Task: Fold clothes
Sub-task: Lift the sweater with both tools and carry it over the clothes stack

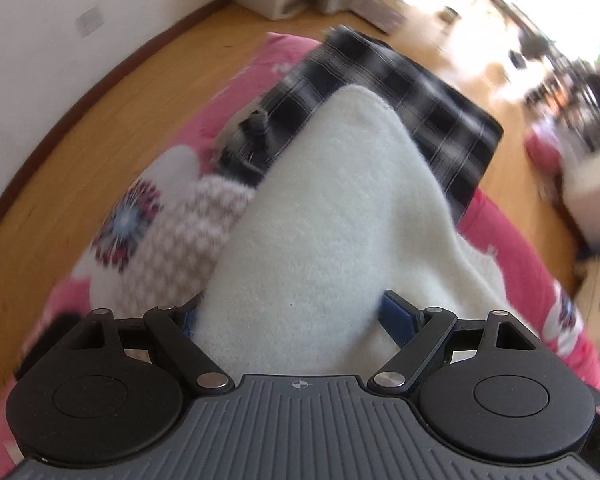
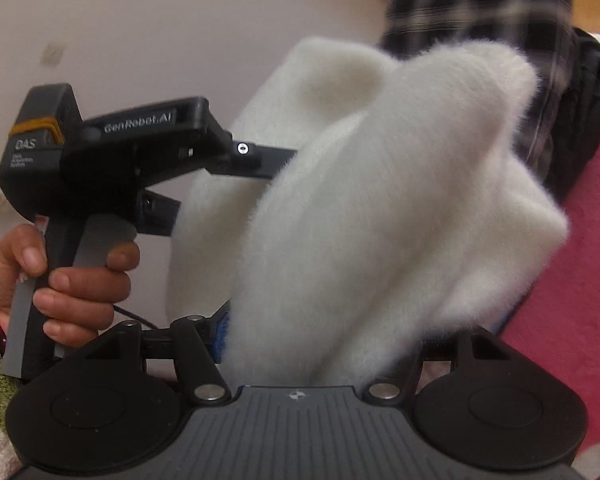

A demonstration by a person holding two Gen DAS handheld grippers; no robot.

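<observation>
The white fluffy garment (image 1: 340, 208) was held up between both tools, over the pink bed (image 1: 512, 240). The left tool (image 1: 292, 312) and right tool (image 2: 324, 332) each gripped its edge. The fold seemed underway; next, probably, lay it down flat.

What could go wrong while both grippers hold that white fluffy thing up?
The white garment is bunched thick in both the left gripper and the right gripper, so a layer might slip out. Its hanging part could also drag the plaid cloth lying just beyond it on the pink sheet.
</observation>
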